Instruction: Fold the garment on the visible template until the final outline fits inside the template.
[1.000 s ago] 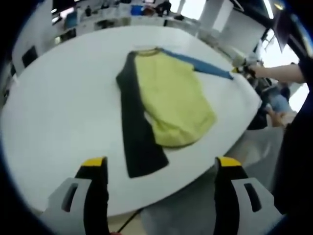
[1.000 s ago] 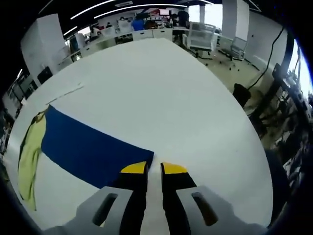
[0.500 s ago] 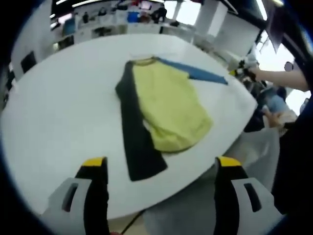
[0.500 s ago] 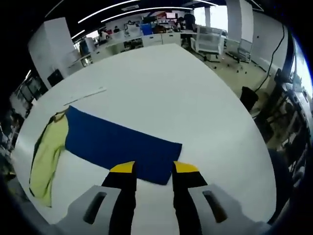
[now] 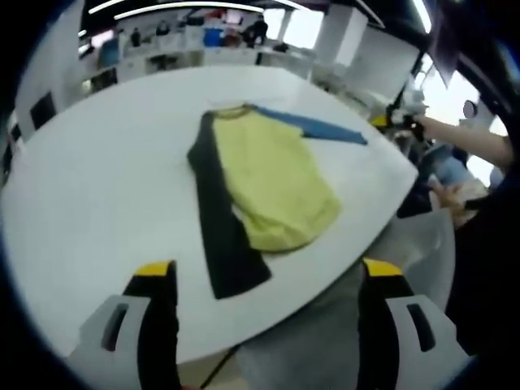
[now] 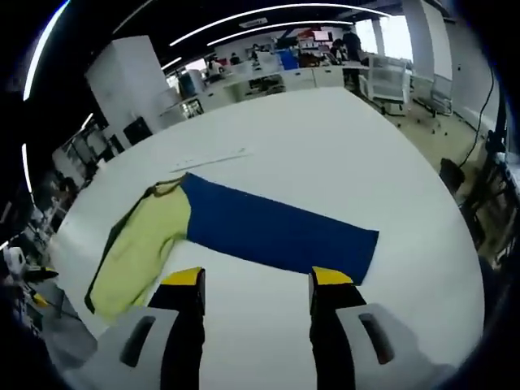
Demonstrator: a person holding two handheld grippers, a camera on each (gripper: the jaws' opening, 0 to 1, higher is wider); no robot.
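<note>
A long-sleeved shirt lies flat on the white table point(image 5: 89, 187). Its body is yellow point(image 5: 272, 175), with one black sleeve point(image 5: 223, 231) and one blue sleeve point(image 5: 313, 126). My left gripper point(image 5: 268, 275) hovers open off the table's near edge, short of the hem and the black cuff. In the right gripper view the blue sleeve point(image 6: 276, 231) stretches out straight from the yellow body point(image 6: 142, 244). My right gripper point(image 6: 257, 280) is open just short of that sleeve, with nothing between its jaws. It also appears in the left gripper view as the right gripper point(image 5: 388, 120), beyond the blue cuff.
A thin pale strip point(image 6: 210, 158) lies on the table beyond the collar. A person's arm point(image 5: 463, 134) reaches in from the right. Desks, chairs point(image 6: 390, 77) and office equipment surround the table. The table edge point(image 5: 357, 244) runs close to the hem.
My right gripper went from shut on the blue cuff to open and drew back. The sleeve now lies flat on the table. The left gripper stays open.
</note>
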